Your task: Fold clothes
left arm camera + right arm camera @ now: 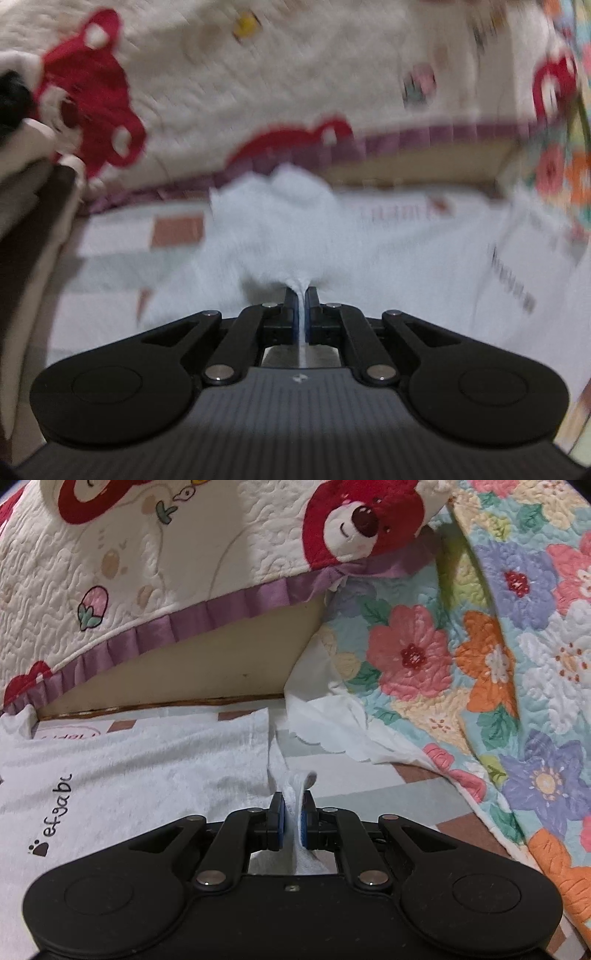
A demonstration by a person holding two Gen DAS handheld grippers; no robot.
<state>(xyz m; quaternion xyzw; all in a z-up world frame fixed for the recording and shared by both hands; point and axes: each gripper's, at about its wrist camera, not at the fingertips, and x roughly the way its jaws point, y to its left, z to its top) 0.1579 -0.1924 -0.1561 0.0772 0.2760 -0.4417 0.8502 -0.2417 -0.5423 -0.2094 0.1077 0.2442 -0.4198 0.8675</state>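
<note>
Left gripper (302,295) and right gripper (291,801) each pinch a fold of the white T-shirt (140,760), which lies flat on the checked sheet (354,775). Only the right view shows, sharply, the floral quilt (498,664) at right; the left view is blurred.

A home bedroom: cartoon-bear quilt (166,572) and floral quilt (498,657) drape the bedding.

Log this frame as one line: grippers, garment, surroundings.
left gripper: shut on white garment | right gripper: shut on white garment edge | garment: spread flat | left view: blurred | floral quilt: right side
</note>
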